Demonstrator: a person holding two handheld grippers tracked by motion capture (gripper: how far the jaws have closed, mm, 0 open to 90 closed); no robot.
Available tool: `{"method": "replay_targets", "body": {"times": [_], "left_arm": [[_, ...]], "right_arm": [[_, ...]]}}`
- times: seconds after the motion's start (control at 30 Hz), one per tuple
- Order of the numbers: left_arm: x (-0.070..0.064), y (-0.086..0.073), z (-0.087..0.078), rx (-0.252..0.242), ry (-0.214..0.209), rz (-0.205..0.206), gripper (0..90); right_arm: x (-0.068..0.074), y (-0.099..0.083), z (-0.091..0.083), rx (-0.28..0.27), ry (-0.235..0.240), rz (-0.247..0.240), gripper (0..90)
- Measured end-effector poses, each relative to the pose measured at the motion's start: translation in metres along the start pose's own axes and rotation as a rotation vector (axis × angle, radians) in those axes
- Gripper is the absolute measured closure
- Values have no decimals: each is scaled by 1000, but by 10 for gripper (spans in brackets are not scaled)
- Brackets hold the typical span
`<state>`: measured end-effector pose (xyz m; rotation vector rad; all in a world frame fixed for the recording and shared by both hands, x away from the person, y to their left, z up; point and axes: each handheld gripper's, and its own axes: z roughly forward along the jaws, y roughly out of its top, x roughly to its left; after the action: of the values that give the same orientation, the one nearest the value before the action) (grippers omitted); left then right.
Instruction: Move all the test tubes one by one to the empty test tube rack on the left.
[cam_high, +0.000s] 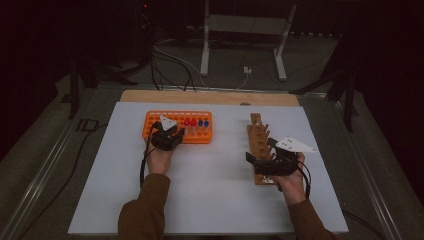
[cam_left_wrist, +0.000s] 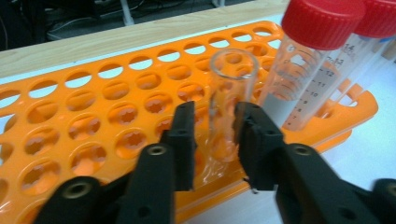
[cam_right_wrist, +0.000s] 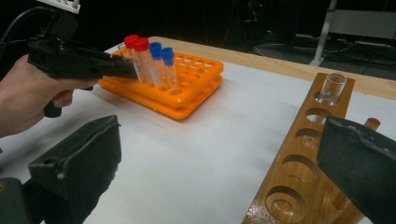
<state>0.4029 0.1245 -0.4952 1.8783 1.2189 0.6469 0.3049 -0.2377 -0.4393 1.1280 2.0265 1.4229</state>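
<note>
While the left claw (cam_left_wrist: 214, 140) closes around a clear uncapped tube (cam_left_wrist: 227, 105) standing in the orange rack (cam_left_wrist: 84, 121), the right claw (cam_right_wrist: 219, 172) gapes wide and empty, the wooden rack (cam_right_wrist: 299, 177) just beside its jaw.

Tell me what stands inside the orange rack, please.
In the orange rack stand an uncapped clear tube between the left gripper's jaws, two red-capped tubes and two blue-capped tubes. Other holes look empty. The tube bottoms are hidden.

Red-capped tubes (cam_left_wrist: 322, 56) cut off by top edge
</note>
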Motion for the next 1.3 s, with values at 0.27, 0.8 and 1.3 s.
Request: {"method": "replay_targets", "body": {"times": [0.27, 0.8, 1.3], "left_arm": [[3, -3, -11, -26, -39, -37, 536], [11, -7, -56, -109, -120, -146, 189], [6, -26, -111, -174, -93, -96, 4]], "right_arm": [[1, 0, 1, 2, 0, -2, 2], [2, -1, 1, 4, 1, -1, 2], [3, -1, 3, 7, 2, 1, 2]]}}
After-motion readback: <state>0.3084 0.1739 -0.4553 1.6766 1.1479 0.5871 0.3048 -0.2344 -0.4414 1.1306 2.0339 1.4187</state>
